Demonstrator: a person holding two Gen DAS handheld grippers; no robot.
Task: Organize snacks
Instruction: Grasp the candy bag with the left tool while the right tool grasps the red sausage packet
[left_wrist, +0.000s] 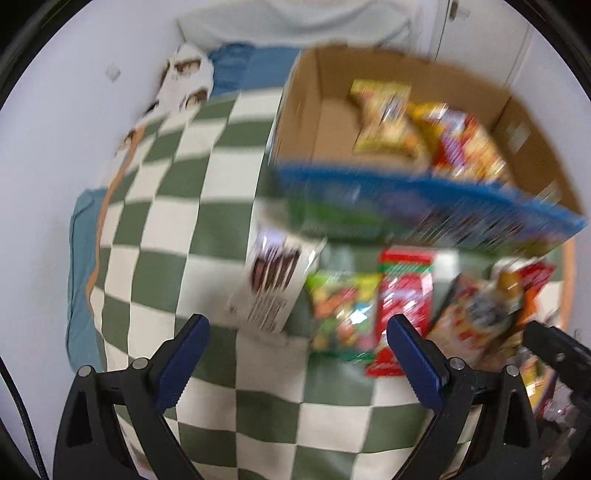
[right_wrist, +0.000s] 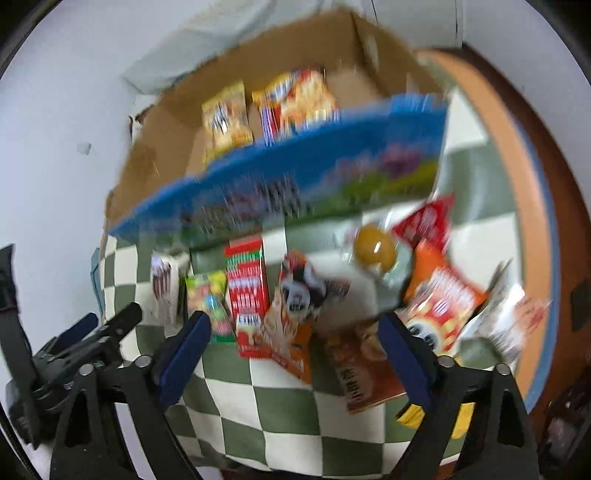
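Both grippers hang spread and empty over the checked cloth (left_wrist: 207, 373), snacks ahead of their fingers

The left gripper (left_wrist: 297, 360) and right gripper (right_wrist: 295, 356) hold nothing. Beyond them the cardboard box (right_wrist: 155, 155) holds a yellow packet (right_wrist: 226, 116) and a red-and-yellow packet (right_wrist: 299, 99). Loose snacks lie between box and fingers: a white carton (left_wrist: 275, 284), a green sweets bag (left_wrist: 341, 312), a red box (right_wrist: 246, 291). Only the right view shows the brown packet (right_wrist: 360, 365) and orange bag (right_wrist: 441, 299)
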